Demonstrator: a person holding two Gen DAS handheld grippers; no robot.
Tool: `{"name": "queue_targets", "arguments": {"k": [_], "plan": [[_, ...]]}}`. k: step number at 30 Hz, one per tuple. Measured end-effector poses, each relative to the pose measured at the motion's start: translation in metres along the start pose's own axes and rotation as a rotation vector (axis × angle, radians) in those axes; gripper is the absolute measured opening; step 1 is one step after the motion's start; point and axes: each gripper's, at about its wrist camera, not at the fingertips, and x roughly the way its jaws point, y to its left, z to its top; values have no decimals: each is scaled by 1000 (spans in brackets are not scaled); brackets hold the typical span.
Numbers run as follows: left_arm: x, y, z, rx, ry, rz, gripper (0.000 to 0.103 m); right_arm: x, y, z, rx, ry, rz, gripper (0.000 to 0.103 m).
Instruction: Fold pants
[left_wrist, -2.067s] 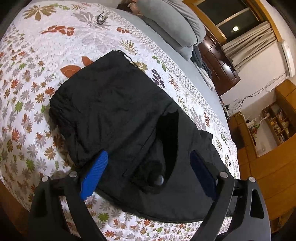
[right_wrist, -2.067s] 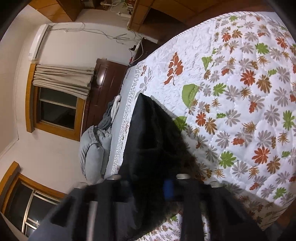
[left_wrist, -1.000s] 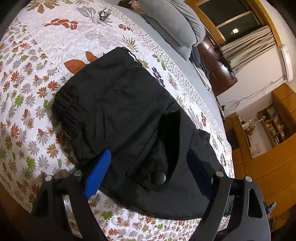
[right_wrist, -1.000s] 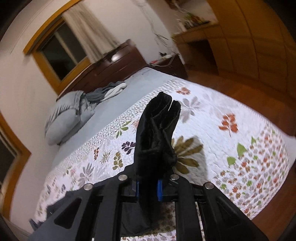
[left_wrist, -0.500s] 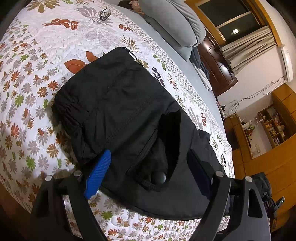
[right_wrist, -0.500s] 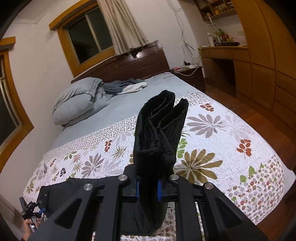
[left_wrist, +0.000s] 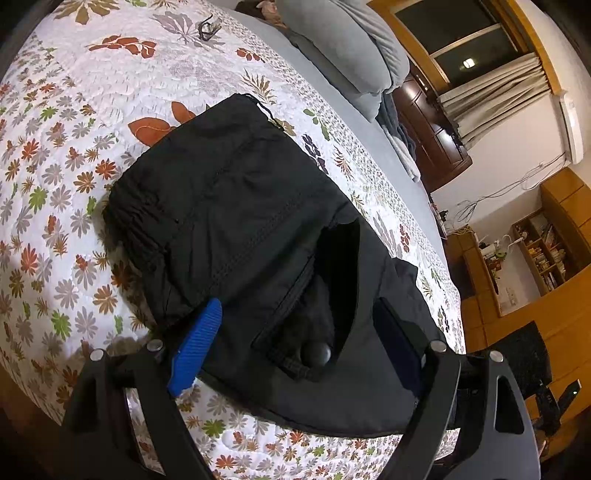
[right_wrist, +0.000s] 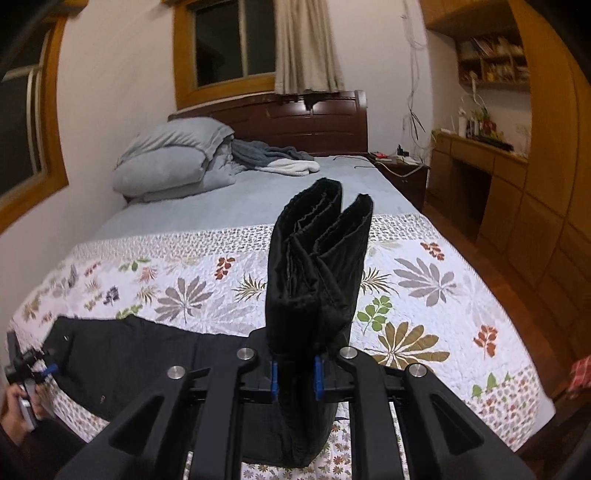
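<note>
Black pants (left_wrist: 236, 206) lie flat on the floral quilt (left_wrist: 55, 155), waistband to the left. My left gripper (left_wrist: 295, 343) stands open low over their near edge, one blue pad (left_wrist: 195, 347) on each side of a pocket with a round button (left_wrist: 317, 354). In the right wrist view my right gripper (right_wrist: 294, 369) is shut on the bunched leg ends (right_wrist: 317, 266), which stand up above the bed. The rest of the pants (right_wrist: 122, 350) trails left to the left gripper (right_wrist: 29, 363), held by a hand (right_wrist: 14, 410).
A grey folded duvet (right_wrist: 173, 162) and a dark blanket lie at the headboard (right_wrist: 295, 118). A nightstand (right_wrist: 402, 173) and a wooden desk (right_wrist: 480, 166) stand along the right of the bed. A small dark object (left_wrist: 207, 27) rests on the far quilt.
The right gripper has rolled upright and travelled along the bed with the leg ends still gripped; the room now appears level. The left gripper and the flat part of the pants stayed put.
</note>
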Motion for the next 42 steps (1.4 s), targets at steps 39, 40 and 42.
{"name": "queue_targets", "arguments": {"k": [39,40,42], "plan": [[-1,2,-3,-7,5,-27,84,36,110,-5,-184,83,103,13],[-1,3,-3,-7,5,-28,84,37,115,-6,-191,87,103,13],[-1,3,-3,-9,6,-33,84,43,129,-12,-211,102,111,13]]}}
